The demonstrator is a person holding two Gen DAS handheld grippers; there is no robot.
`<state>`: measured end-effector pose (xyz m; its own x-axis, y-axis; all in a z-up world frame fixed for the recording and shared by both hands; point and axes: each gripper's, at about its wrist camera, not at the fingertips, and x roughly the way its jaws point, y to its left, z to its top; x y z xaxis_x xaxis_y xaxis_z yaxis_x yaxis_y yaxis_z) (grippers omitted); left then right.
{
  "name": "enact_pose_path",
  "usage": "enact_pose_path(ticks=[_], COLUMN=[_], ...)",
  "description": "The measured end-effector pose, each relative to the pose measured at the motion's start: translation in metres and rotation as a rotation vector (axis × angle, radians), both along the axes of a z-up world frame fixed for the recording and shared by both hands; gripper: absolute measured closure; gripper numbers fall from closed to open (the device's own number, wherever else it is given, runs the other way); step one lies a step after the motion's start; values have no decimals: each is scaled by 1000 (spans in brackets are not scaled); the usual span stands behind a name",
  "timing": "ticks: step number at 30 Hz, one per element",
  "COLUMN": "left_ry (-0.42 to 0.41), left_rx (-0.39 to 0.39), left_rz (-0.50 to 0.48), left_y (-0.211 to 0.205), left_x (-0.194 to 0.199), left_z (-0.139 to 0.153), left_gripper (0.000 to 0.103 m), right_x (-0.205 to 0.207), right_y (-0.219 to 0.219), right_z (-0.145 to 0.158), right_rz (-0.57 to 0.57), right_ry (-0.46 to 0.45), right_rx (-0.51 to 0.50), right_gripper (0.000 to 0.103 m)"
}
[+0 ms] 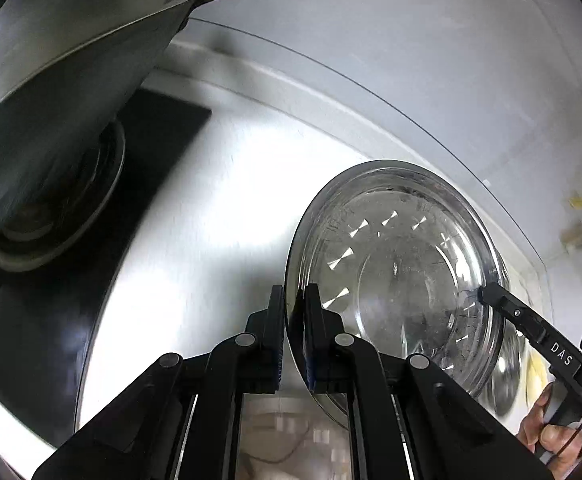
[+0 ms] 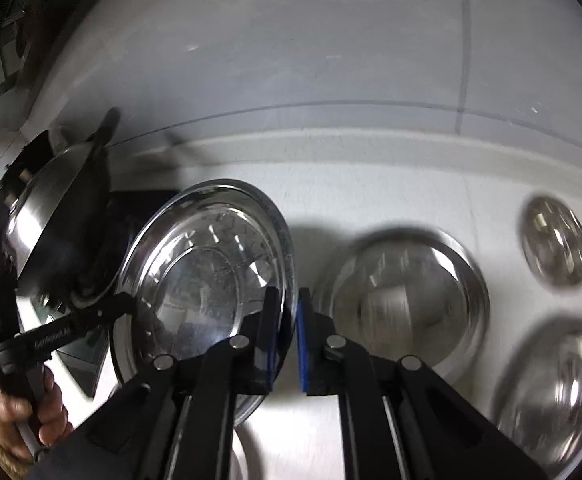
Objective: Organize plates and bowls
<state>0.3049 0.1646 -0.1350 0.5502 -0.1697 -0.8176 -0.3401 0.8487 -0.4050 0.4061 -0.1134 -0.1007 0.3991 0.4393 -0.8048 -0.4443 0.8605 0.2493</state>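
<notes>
Your left claw [image 1: 294, 320] and right claw [image 2: 289, 332] both pinch the rim of one steel plate [image 1: 395, 268], held tilted above the white counter [image 2: 331, 184]. Three more bowls, maybe, sit blurry beside it, and a wok [image 1: 63, 92] is nearby.

White countertop [image 2: 331, 184] running along pale wall, raised lip at back edge. Black cooktop [image 1: 159, 152] sitting at one end, wok [image 1: 63, 80] resting on its burner. Steel bowls lying on counter: large one [image 2: 403, 292], small one [image 2: 555, 240], another [image 2: 551, 396] nearer front, all blurred.
</notes>
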Motion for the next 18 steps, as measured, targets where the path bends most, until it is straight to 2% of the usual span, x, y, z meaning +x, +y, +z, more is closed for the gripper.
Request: enact_pose_path(ticks=[2,6,7,9,13,17,18], left_ry=[9,46,51,66,110,135,138], left_rx=[11,5,18,68,71,85,82], left_rz=[-31,-68,-75,-98,-113,-130,-129], left_y=[-3,1,4,7,5,-6,-5], left_x=[-27,-80,-93,-111,-134,-140,-135], left_z=[2,2,0,-4,-10,-19,-23], left_gripper=[97,97,97,97,97,97,97], right_x=[-36,-98,-109,-127,-140,-145,-146], right_y=[-6,-17,-25,-13,-17,-24,-25], right_z=[-3,-17,-18,-31,-62,-74,-73], right_rz=[3,0,1,-1,-31,-72,-76], right_ry=[21,96,107,143,221,242,235], right_rx=[-7,48,55,64,67,49,40], right_gripper=[95,95,95,95,95,95,91])
